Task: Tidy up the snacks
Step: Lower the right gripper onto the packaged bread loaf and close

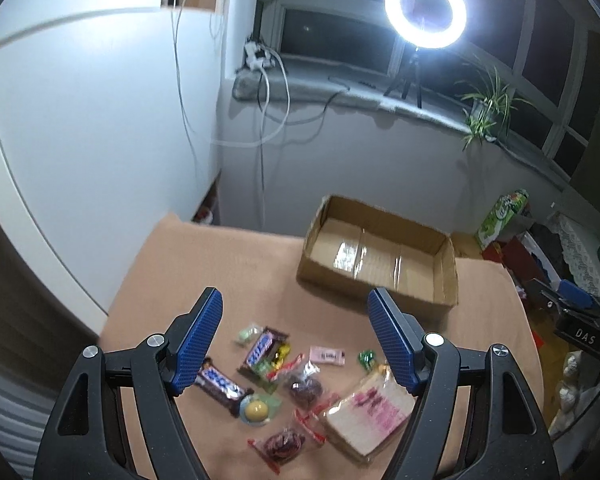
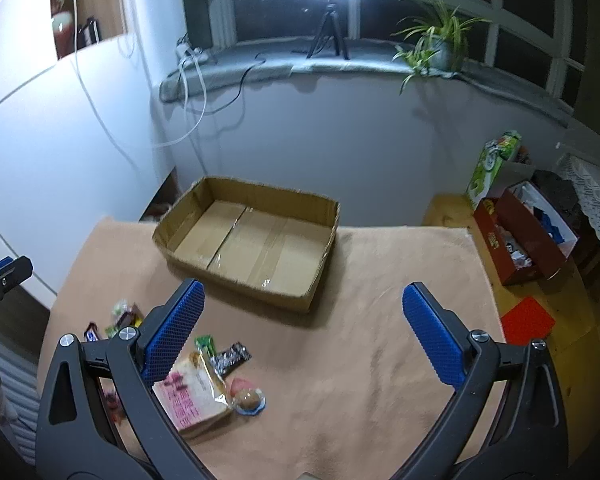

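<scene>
Tan cloth covers the surface (image 1: 228,256), lit by a ring light (image 1: 425,9) on the windowsill behind. At the far side sits an open cardboard box (image 1: 380,254), nothing in it, its long axis running left to right. The snacks lie in a loose scatter on the near-left part of the cloth, well apart from the box.

The left gripper (image 1: 296,340) hangs directly over that scatter with its jaws spread wide and holding nothing. Between and below them lie two Snickers bars: one (image 1: 220,386) just beside the left jaw, its long axis slanting from near-right to far-left, the other (image 1: 262,346) pointing away toward the box. A wrapped slice of bread (image 1: 370,412) lies under the right jaw.

The right gripper (image 2: 302,332) hovers over bare cloth, jaws likewise wide and empty; the bread (image 2: 192,398) and a round sweet (image 2: 249,400) sit off to its left.

The left gripper looks the nearer to most pieces; the box lies ahead and to its right.
</scene>
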Action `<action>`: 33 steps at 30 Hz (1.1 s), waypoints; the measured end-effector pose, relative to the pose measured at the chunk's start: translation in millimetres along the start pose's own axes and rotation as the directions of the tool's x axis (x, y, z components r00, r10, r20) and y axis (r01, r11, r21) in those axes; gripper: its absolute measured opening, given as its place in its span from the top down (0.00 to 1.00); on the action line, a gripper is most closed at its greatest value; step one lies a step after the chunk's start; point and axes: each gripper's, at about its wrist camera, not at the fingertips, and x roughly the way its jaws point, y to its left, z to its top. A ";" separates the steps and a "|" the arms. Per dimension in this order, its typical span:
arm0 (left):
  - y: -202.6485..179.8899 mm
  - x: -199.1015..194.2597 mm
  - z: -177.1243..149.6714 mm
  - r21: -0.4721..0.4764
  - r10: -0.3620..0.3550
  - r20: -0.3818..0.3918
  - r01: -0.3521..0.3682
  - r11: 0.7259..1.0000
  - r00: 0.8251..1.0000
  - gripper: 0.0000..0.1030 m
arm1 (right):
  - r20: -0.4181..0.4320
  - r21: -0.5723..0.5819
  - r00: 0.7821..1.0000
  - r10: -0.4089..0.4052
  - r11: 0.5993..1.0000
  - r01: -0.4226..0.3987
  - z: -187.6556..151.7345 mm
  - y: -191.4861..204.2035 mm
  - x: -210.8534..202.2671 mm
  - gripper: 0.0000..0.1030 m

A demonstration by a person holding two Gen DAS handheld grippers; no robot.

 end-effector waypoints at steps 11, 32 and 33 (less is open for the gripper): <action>15.3 23.6 -27.8 -0.061 -0.059 -0.157 0.050 0.997 0.986 0.41 | -0.152 -0.053 0.983 0.108 0.992 -0.117 -31.1 15.8 37.1 0.03; -8.9 76.1 -88.3 -0.229 -0.336 -0.502 0.251 0.940 0.797 0.65 | -0.490 -0.005 0.802 0.343 0.918 -0.396 -82.9 56.3 110.1 0.32; -10.6 78.5 -91.3 -0.232 -0.342 -0.517 0.256 0.938 0.785 0.68 | -0.499 -0.005 0.792 0.350 0.913 -0.407 -84.7 58.9 111.5 0.33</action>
